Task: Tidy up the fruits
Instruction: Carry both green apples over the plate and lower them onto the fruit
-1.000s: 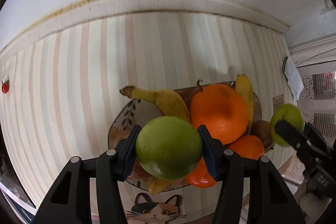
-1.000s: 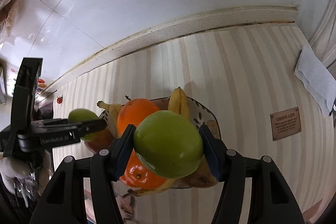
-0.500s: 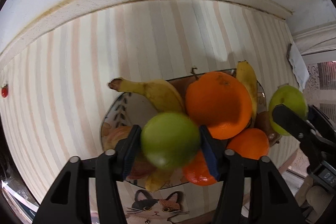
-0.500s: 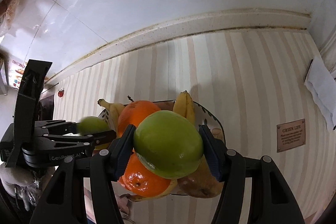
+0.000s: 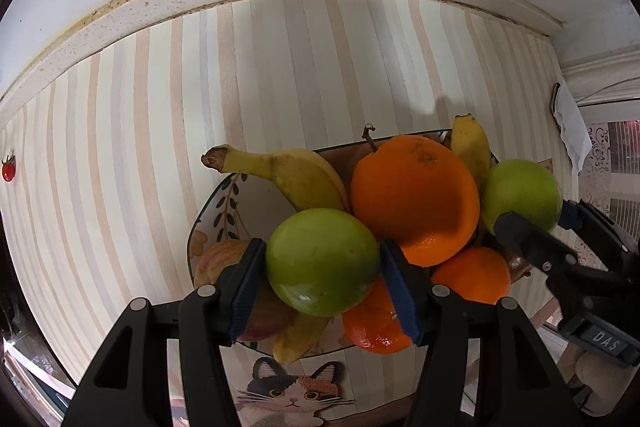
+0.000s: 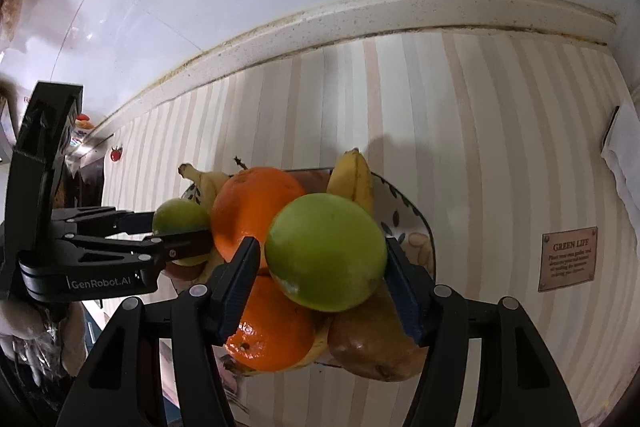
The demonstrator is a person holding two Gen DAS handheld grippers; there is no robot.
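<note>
Release stage of fruit placement, seen from both wrist cameras. The left gripper [image 5: 322, 267] points steeply down over the shallow leaf-patterned ceramic bowl [image 5: 224, 211], which stands on the striped cream-and-beige worktop [image 5: 160, 147]. A round green citrus fruit [image 5: 322, 263] sits between its blue pads; the jaws are opening, and a sliver of gap shows on each side, so the fruit appears to be leaving the grip and settling against the pile below. That pile holds a large orange [image 5: 414, 195], two smaller oranges [image 5: 472, 275], two yellow bananas [image 5: 292, 179], a reddish apple [image 5: 220, 261] and, visible from the right wrist, a brown pear [image 6: 372, 343].

The right gripper [image 6: 326, 259] hangs over the bowl's other side with a second, larger green fruit [image 6: 326, 253] spanning its pads; this grip looks firm, though contact on the far pad is hard to confirm.

Judged step: the left fruit is being set down beside the large orange, with the right fruit waiting. The next move calls for widening the left jaws fully and lifting straight up so the pads do not drag the fruit. The heap is crowded and rounded, so the released fruit may roll toward the bare left part of the bowl. The right fruit then needs a stable hollow, probably near the pear.
</note>
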